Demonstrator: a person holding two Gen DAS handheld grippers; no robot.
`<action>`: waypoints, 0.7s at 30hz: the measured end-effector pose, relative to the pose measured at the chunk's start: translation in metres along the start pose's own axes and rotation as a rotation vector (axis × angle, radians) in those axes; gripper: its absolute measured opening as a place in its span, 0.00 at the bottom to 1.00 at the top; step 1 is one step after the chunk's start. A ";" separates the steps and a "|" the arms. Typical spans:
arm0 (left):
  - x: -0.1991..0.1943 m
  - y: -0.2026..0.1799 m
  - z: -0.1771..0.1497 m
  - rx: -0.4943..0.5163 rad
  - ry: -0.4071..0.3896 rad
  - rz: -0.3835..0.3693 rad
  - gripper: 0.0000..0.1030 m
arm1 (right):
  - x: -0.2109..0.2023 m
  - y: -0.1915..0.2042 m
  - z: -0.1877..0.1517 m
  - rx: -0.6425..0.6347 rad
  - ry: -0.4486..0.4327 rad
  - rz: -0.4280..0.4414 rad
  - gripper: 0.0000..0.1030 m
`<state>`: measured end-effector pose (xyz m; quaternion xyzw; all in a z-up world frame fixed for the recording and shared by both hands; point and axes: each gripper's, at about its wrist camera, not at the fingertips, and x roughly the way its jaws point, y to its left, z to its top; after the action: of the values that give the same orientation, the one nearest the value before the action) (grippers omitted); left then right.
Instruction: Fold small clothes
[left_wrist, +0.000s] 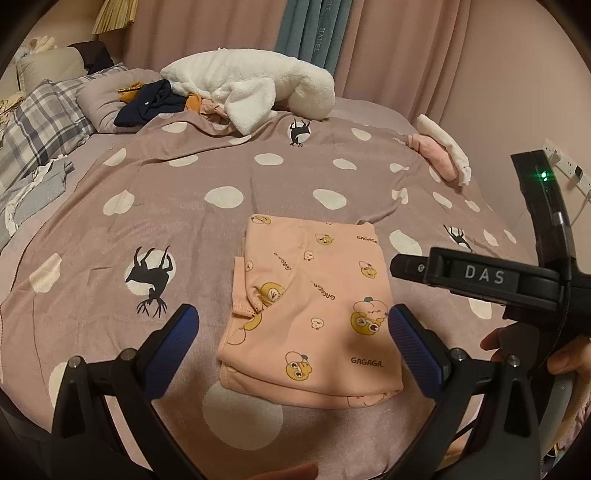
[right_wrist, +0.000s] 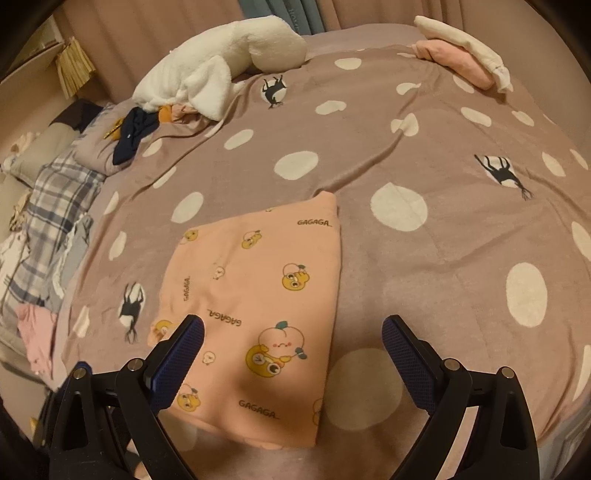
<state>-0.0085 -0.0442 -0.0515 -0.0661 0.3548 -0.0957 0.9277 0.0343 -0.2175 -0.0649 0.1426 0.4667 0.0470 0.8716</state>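
A small pink garment (left_wrist: 314, 302) printed with yellow cartoon bears and "GAGAGA" lies folded flat on the mauve polka-dot blanket (left_wrist: 221, 177). My left gripper (left_wrist: 291, 332) is open and empty, hovering just above the garment's near half. The garment also shows in the right wrist view (right_wrist: 258, 295). My right gripper (right_wrist: 293, 343) is open and empty above the garment's near right edge. The right gripper's body shows in the left wrist view (left_wrist: 480, 277), to the right of the garment.
A white plush blanket (left_wrist: 251, 85) and a heap of dark and orange clothes (left_wrist: 155, 99) lie at the far side. Folded pink and white clothes (left_wrist: 443, 155) sit at the far right. Plaid bedding (left_wrist: 40, 122) and more clothes lie at the left.
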 end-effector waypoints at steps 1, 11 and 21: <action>-0.001 0.000 0.000 -0.003 -0.002 -0.003 0.99 | 0.000 0.000 0.000 -0.003 -0.001 -0.003 0.94; -0.005 0.003 0.002 -0.012 -0.024 0.022 0.99 | -0.002 0.006 -0.003 -0.036 -0.010 -0.044 0.94; -0.008 0.001 0.000 -0.014 -0.040 0.028 0.99 | -0.007 0.005 -0.005 -0.054 -0.032 -0.085 0.94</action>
<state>-0.0138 -0.0409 -0.0464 -0.0696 0.3379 -0.0791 0.9353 0.0268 -0.2127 -0.0607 0.0995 0.4570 0.0201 0.8837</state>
